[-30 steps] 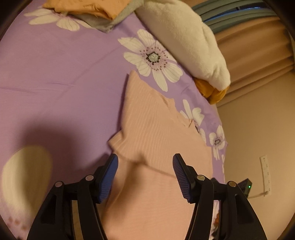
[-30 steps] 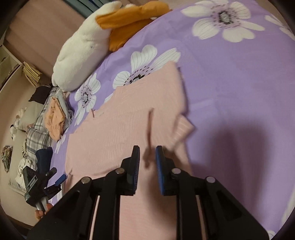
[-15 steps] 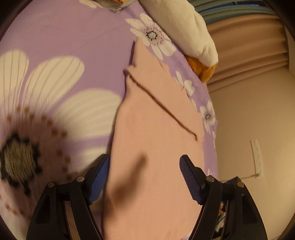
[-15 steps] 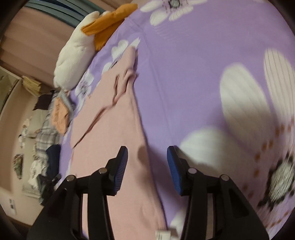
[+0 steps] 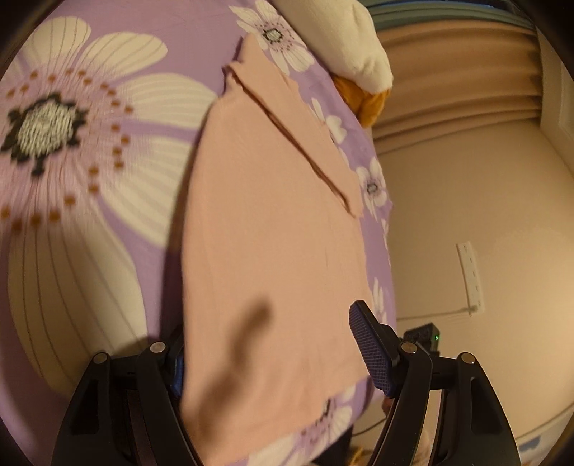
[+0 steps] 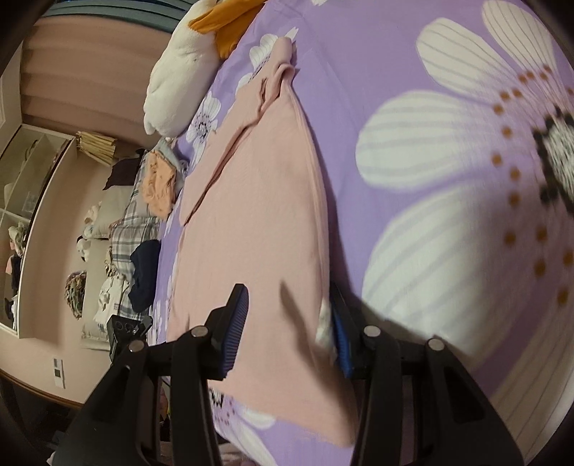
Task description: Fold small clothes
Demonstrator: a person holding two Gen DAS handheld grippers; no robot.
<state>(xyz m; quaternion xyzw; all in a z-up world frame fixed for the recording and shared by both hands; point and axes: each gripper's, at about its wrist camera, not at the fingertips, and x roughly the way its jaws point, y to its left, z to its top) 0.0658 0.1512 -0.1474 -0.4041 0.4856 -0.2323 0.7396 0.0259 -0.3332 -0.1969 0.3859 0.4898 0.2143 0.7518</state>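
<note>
Purple floral bedsheet (image 5: 150, 21) under pink top (image 5: 272, 229); we have left gripper (image 5: 269, 355) and right gripper (image 6: 287, 329) wide, probably straddling near hem corners. Next: close, fold far.

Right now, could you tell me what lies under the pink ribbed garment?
The pink ribbed garment lies flat on a purple bedsheet with white flowers, which shows on both sides. Its near hem drapes over one finger of each open gripper, left and right. Anything beneath is hidden.
</note>
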